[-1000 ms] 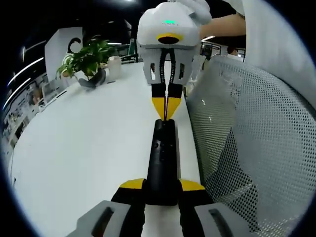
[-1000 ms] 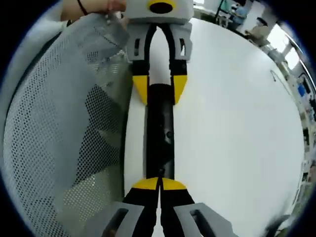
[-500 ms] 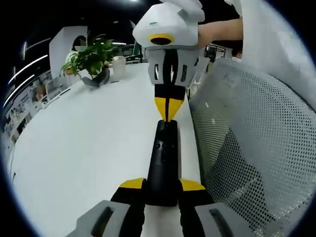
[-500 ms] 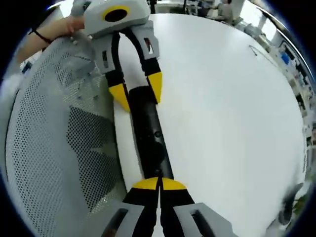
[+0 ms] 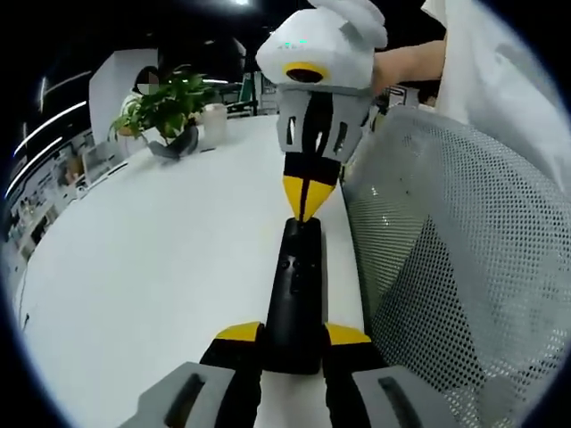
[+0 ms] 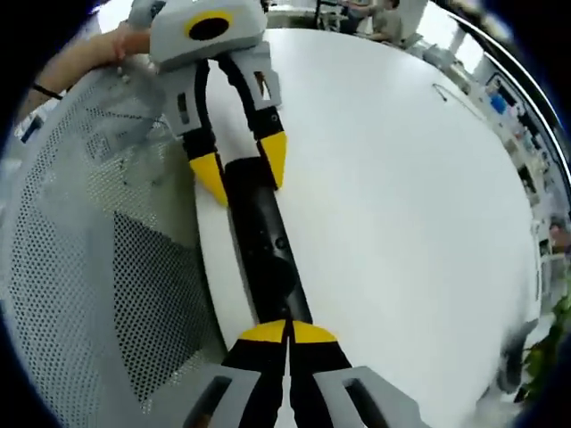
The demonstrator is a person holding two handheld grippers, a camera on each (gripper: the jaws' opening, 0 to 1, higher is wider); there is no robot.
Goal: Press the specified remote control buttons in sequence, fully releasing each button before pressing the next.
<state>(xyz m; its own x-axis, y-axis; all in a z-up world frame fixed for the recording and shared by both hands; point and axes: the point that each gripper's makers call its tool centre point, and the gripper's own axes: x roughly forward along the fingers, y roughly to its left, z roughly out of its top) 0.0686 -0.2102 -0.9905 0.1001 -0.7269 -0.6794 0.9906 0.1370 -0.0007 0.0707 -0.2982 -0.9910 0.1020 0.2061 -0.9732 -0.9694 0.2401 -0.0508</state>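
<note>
Left gripper (image 5: 294,339): jaws pinching the remote (image 5: 296,290)
Right gripper (image 6: 287,334): jaws pressed together, tips on the remote's end
Worktop (image 5: 152,259): white

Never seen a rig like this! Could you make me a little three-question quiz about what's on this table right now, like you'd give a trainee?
1. True or false: the left gripper clamps the near end of the black remote.
2. How do the right gripper's jaws stand?
A. spread wide apart
B. closed together, tips at the remote's end
C. around the plant
3. What stands at the far side of the white table in the left gripper view?

Key: 1 true; 2 B; 3 a potted plant.
</note>
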